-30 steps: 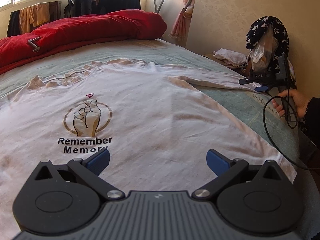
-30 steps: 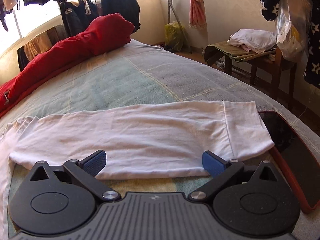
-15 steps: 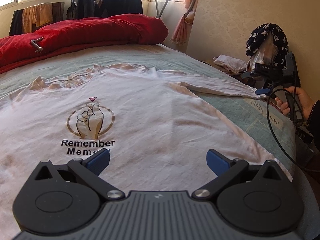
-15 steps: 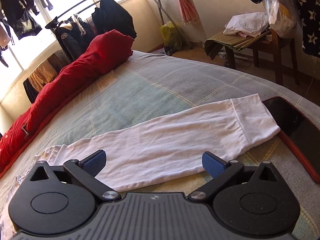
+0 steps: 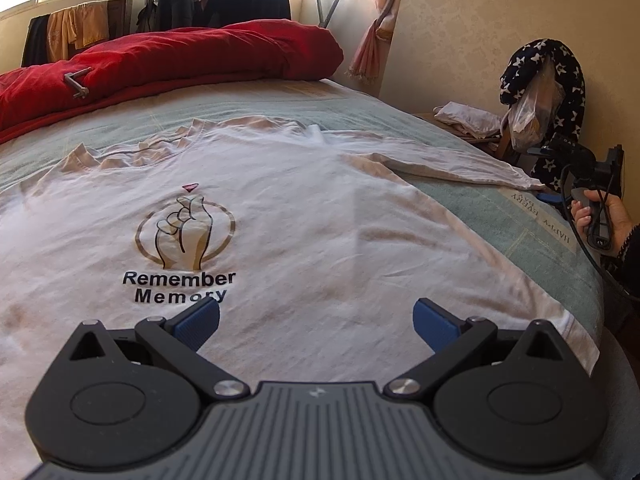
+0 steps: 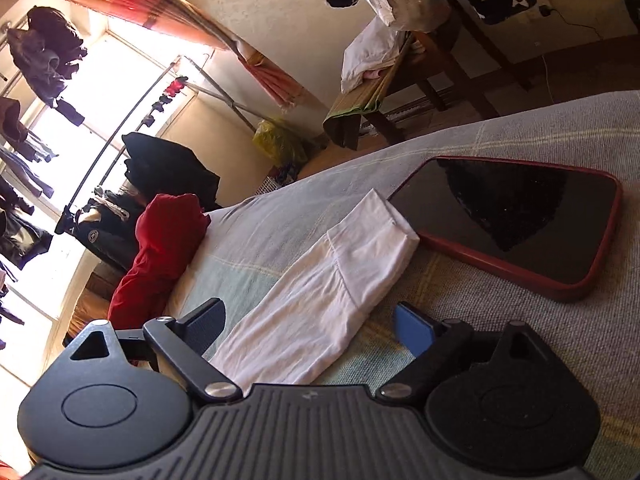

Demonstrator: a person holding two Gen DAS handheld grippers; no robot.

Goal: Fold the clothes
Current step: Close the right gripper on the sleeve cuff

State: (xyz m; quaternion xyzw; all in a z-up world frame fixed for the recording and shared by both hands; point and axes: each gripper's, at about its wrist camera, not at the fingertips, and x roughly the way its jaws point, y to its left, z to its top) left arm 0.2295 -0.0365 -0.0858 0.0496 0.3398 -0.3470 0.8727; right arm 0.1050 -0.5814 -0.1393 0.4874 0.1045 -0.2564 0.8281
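A white long-sleeved T-shirt [image 5: 304, 216] with a "Remember Memory" print lies flat, front up, on the bed. My left gripper [image 5: 316, 320] is open and empty, low over the shirt's lower middle. The shirt's right sleeve [image 6: 320, 300] stretches out to the bed's edge. My right gripper [image 6: 310, 322] is open, rolled sideways, with the sleeve lying between its jaws near the cuff. It also shows in the left wrist view [image 5: 576, 168], held by a hand at the bed's right edge.
A phone in a red case [image 6: 516, 216] lies on the bed beside the cuff. A red duvet [image 5: 172, 60] is piled at the far end of the bed. A chair with clothes [image 6: 384, 64] stands by the wall.
My right gripper has rolled and moved in over the sleeve towards the cuff, so the sleeve now lies between its jaws. My left gripper has hardly moved.
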